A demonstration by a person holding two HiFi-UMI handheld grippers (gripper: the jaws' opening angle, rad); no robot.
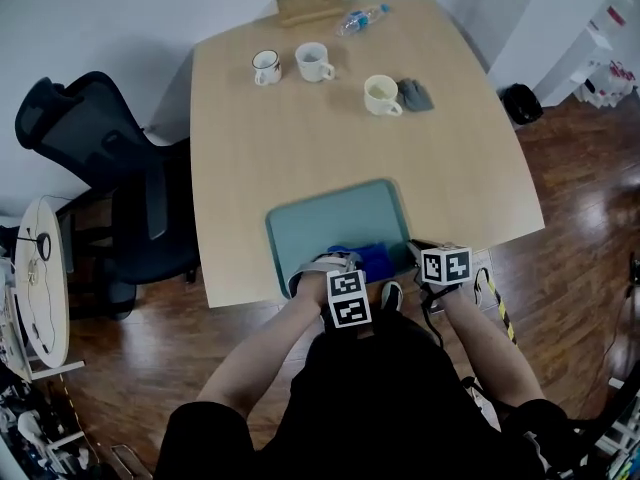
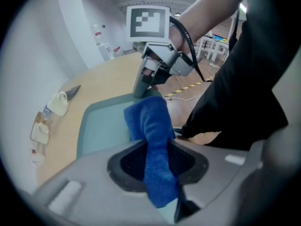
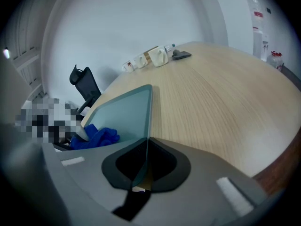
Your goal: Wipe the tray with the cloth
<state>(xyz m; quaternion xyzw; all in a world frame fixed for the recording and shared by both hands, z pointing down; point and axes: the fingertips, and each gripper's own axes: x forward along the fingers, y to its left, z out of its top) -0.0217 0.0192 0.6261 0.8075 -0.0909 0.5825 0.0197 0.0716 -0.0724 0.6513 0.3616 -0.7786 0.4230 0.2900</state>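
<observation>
Left gripper [image 2: 157, 164]: my jaws are clamped on the cloth [image 2: 150, 121], which I press down at the tray's [image 1: 330, 218] 5 o'clock for wiping.
Right gripper [image 3: 145, 161]: my jaws pinch the tray rim at 4 o'clock to stop it sliding.

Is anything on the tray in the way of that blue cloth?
Nothing visible. The left gripper holds the cloth on the tray, whose surface is bare; the right gripper only clamps its near right corner.
</observation>
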